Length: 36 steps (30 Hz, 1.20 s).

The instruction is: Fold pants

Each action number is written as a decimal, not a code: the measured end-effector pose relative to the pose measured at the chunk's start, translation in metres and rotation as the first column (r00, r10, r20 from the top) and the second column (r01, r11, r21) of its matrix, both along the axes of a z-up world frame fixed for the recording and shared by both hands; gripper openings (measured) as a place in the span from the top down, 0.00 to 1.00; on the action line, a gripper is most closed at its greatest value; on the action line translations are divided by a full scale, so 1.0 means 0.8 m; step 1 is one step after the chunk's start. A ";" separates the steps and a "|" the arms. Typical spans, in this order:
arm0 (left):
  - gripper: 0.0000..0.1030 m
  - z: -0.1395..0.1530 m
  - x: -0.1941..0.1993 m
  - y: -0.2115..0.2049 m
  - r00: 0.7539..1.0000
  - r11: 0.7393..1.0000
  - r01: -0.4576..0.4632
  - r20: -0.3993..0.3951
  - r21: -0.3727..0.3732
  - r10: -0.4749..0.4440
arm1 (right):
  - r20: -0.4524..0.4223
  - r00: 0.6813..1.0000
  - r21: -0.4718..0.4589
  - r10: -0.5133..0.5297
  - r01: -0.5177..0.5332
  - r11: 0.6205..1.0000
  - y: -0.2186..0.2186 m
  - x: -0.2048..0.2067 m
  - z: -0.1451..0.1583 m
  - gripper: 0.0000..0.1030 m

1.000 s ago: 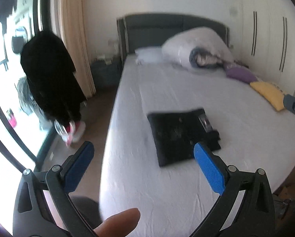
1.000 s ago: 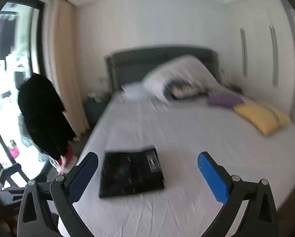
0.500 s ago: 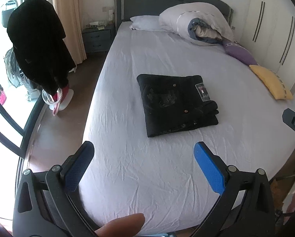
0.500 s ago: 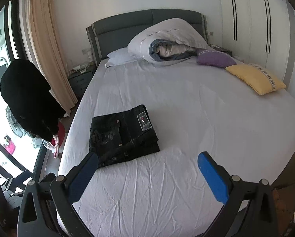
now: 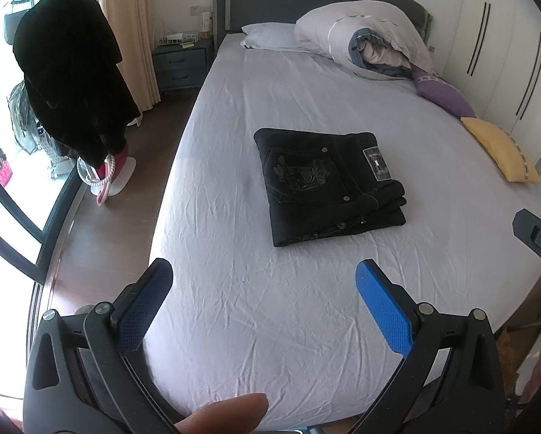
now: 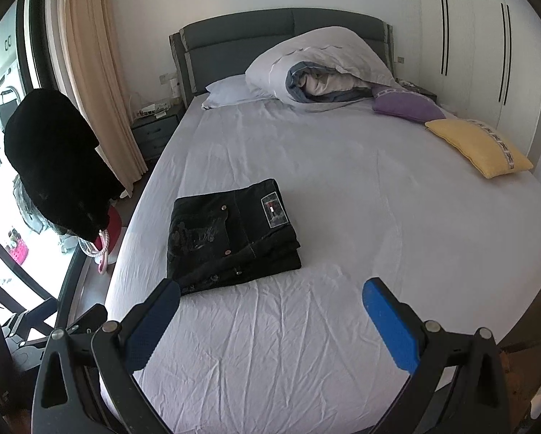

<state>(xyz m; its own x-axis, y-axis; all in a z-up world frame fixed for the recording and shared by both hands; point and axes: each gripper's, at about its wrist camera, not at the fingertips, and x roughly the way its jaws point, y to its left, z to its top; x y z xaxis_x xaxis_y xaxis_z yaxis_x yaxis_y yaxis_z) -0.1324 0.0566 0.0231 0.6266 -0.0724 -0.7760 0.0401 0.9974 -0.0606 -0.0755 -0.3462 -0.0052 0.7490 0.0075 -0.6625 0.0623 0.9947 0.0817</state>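
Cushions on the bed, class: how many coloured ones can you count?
2. The purple cushion lies near the rolled duvet; the yellow cushion lies beside it at the bed's right edge. Others may hide behind the duvet.

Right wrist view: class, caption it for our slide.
Folded black pants lie on the bed, beyond the open, empty right gripper.

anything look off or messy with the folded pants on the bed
Little stands out. The black pants lie as a compact folded stack on the sheet, turned slightly askew to the bed's edges, with layered edges a bit uneven on the right side. Both grippers are open, apart from them.
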 end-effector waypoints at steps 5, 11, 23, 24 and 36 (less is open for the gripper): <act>0.00 -0.001 0.001 0.000 1.000 1.000 0.001 0.000 0.000 -0.001 | -0.005 1.000 -0.006 0.009 -0.009 1.000 0.002 0.002 -0.001 0.00; 0.00 0.001 0.001 0.000 1.000 1.000 0.000 0.001 -0.001 0.000 | -0.016 1.000 -0.006 0.018 -0.018 1.000 0.002 0.005 -0.005 0.00; 0.00 0.000 0.001 -0.004 1.000 1.000 -0.004 0.000 -0.002 0.004 | -0.022 1.000 -0.004 0.021 -0.021 1.000 0.003 0.006 -0.008 0.00; 0.00 0.000 0.001 -0.005 1.000 1.000 -0.005 -0.001 -0.003 0.005 | -0.022 1.000 -0.003 0.021 -0.021 1.000 0.003 0.006 -0.008 0.00; 0.00 0.000 0.001 -0.005 1.000 1.000 -0.006 -0.001 -0.002 0.006 | -0.028 0.999 -0.002 0.024 -0.024 1.000 0.005 0.004 -0.016 0.00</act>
